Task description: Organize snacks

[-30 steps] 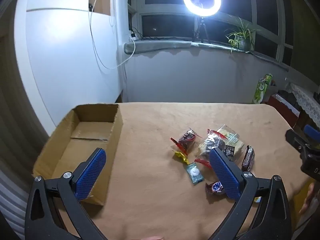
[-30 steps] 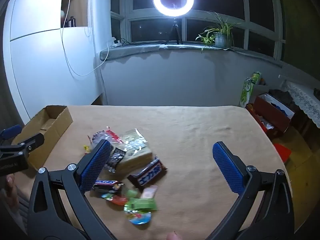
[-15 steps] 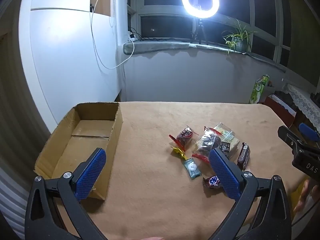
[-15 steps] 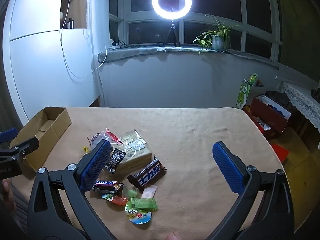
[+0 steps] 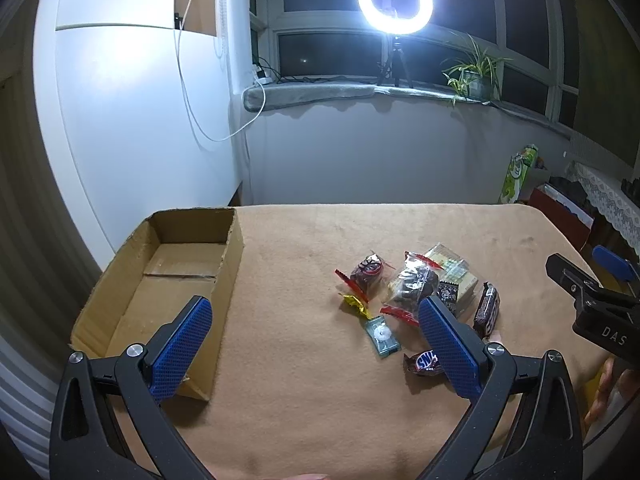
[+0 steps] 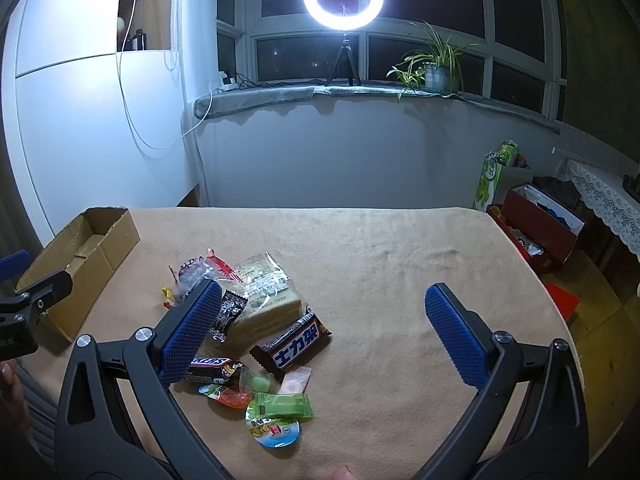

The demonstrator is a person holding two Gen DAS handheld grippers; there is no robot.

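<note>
A pile of wrapped snacks (image 5: pixel 416 292) lies mid-table on the tan cloth, also in the right wrist view (image 6: pixel 256 320): a large Snickers bar (image 6: pixel 294 342), a small Snickers (image 6: pixel 210 369), a clear cracker pack (image 6: pixel 266 292), green candy (image 6: pixel 284 405) and a jelly cup (image 6: pixel 274 430). An open, empty cardboard box (image 5: pixel 160 280) sits at the table's left. My left gripper (image 5: pixel 316 344) is open above the table between box and snacks. My right gripper (image 6: pixel 320 332) is open above the snacks' right side.
The tan table (image 6: pixel 400 264) ends at a white wall behind. A ring light (image 5: pixel 395 0) and potted plant (image 6: pixel 434 68) stand on the windowsill. A red bin (image 6: pixel 540 232) and green box (image 6: pixel 494 176) sit off the table's right edge.
Both grippers have drawn back and risen slightly, so the snacks and box appear a little farther away. Both stay open. Nothing on the table has moved.
</note>
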